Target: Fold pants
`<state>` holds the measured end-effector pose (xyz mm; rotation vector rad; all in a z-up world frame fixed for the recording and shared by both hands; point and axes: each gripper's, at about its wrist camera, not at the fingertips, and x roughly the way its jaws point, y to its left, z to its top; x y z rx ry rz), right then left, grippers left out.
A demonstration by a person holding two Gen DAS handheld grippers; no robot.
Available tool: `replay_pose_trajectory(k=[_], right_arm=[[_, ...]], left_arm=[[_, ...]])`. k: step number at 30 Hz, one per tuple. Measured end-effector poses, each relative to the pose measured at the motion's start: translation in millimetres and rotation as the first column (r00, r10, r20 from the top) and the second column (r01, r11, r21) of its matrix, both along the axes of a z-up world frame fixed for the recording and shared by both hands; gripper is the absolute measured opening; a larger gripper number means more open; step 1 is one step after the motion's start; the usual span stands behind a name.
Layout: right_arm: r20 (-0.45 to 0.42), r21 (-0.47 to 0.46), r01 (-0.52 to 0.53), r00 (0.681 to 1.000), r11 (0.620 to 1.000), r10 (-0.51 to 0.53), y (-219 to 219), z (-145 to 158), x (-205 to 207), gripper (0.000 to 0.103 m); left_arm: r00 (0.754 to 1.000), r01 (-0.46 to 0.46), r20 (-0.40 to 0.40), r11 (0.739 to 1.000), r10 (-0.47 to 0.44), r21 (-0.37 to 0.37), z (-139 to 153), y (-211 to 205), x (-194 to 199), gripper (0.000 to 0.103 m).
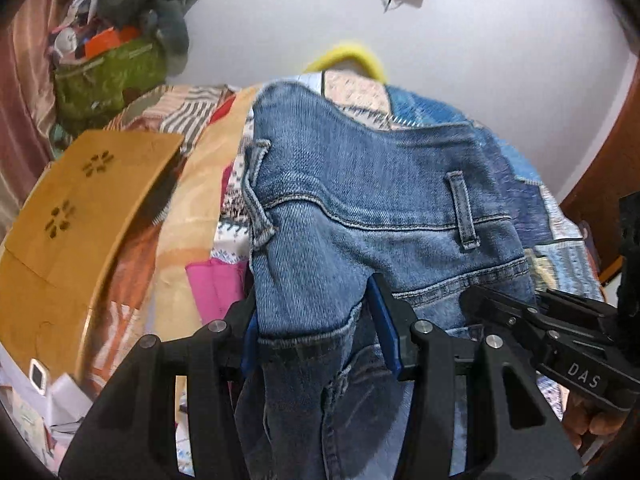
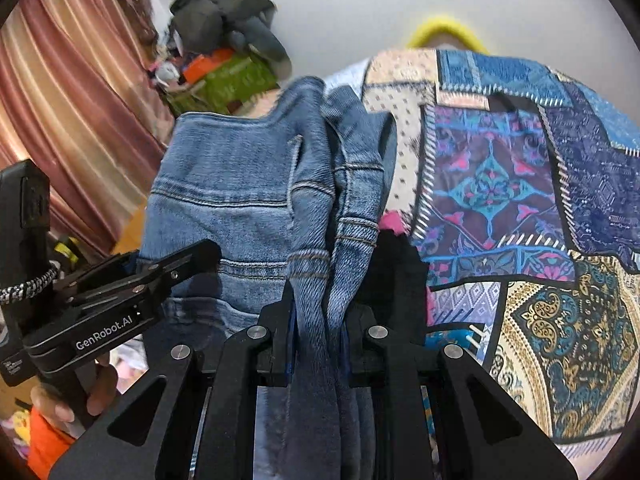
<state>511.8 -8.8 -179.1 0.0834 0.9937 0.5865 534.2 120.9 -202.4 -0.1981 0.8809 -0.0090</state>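
Jeans (image 1: 360, 208), wooden board (image 1: 80, 216) left view only

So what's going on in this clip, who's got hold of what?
A person is folding a pair of blue jeans with two handheld grippers. The left gripper is clamped on a thick bunch of denim, and the right gripper pinches a narrower gathered bunch of it. The jeans hang between them above a bed covered with a patchwork quilt. They are not yet laid down flat.
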Motion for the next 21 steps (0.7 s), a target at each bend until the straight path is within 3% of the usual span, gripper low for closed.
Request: replay_pose_trajectory(k=[3, 6, 10, 17, 21], right_arm=[[-0.045, -0.053, 0.011, 0.999, 0.999, -0.013, 0, -18, 6, 0.015], [-0.088, -0.141, 0.024, 0.995, 0.990, -0.037, -4, -38, 8, 0.015], [-0.101, -0.079, 0.024, 0.994, 0.997, -0.032, -21, -35, -5, 0.019], [0.005, -0.085, 0.012, 1.000, 0.996, -0.012, -39, 6, -44, 0.019], [0.095, -0.031, 0.030, 0.995, 0.999, -0.027, -53, 48, -73, 0.019]], left_arm=[[0.999, 0.001, -0.051, 1.000, -0.002, -0.014, -24, 3, 14, 0.043], [0.992, -0.038, -0.123, 0.999, 0.042, 0.035, -49, 9, 22, 0.041], [0.992, -0.040, -0.119, 0.999, 0.037, -0.031, -57, 22, 10, 0.043], [0.992, -0.012, -0.125, 0.998, 0.019, 0.060, -30, 17, -27, 0.043], [0.999, 0.004, -0.051, 0.999, -0.002, 0.052, 14, 16, -66, 0.048]])
